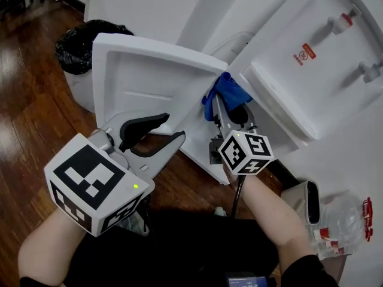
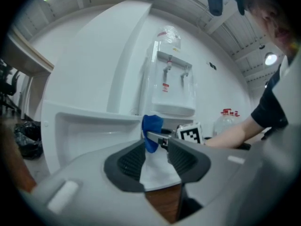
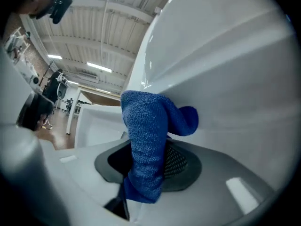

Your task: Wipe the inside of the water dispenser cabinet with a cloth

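The cloth (image 1: 230,88) is clamped in the right gripper (image 1: 230,109) and pointed ahead at the dispenser (image 1: 299,82), while the door (image 1: 149,70) is pinched by the left gripper (image 1: 176,126).

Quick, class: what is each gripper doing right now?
Left gripper: closed, apparently clamped on the edge of the cabinet door.
Right gripper: closed on the blue cloth.

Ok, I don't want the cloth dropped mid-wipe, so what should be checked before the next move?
1. Jaws of the right gripper clamp the cloth: ok.
2. The cabinet door swung open: ok.
3. The cloth inside the cabinet: not ok, it sits at the opening's top corner.
4. The left gripper apart from the right gripper: ok.
5. Its jaws pinching the cabinet door: cannot tell.
6. Inside of the cabinet free of things: cannot tell, hidden.
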A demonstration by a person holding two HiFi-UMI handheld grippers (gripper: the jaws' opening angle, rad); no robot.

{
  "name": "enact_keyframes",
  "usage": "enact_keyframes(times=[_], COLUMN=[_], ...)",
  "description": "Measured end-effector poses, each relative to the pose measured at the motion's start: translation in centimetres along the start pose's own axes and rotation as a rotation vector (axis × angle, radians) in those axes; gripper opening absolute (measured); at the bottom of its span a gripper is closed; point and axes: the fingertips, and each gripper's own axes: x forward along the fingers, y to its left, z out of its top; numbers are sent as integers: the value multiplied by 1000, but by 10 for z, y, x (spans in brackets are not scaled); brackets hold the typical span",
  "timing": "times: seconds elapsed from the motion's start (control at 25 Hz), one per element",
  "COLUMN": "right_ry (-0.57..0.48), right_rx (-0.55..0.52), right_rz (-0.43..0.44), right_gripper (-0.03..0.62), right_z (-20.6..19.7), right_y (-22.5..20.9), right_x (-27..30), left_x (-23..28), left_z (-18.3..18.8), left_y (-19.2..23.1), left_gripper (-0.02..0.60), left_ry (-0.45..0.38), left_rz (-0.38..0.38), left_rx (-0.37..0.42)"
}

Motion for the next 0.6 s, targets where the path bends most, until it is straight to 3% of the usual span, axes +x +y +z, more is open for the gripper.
enact_keyframes(times=[0.08, 0.24, 0.44, 0.6], right_ry=[29, 210, 328, 335], right_rx=[-33, -81, -224, -229], right_rz=[10, 37, 58, 7], right_gripper=[147, 149, 152, 152], right_z=[-26, -118, -214, -238], right_y=[8, 20, 36, 45], right_x=[1, -1, -3, -3], left_x=[-2, 0, 3, 7], left_z=[3, 0, -3, -8], left_y=[5, 7, 4, 3], left_gripper=[152, 152, 151, 150], left_ry=[-8, 3, 14, 33], left_rz=[13, 9, -8, -13], left_rx=[-10, -35, -28, -19])
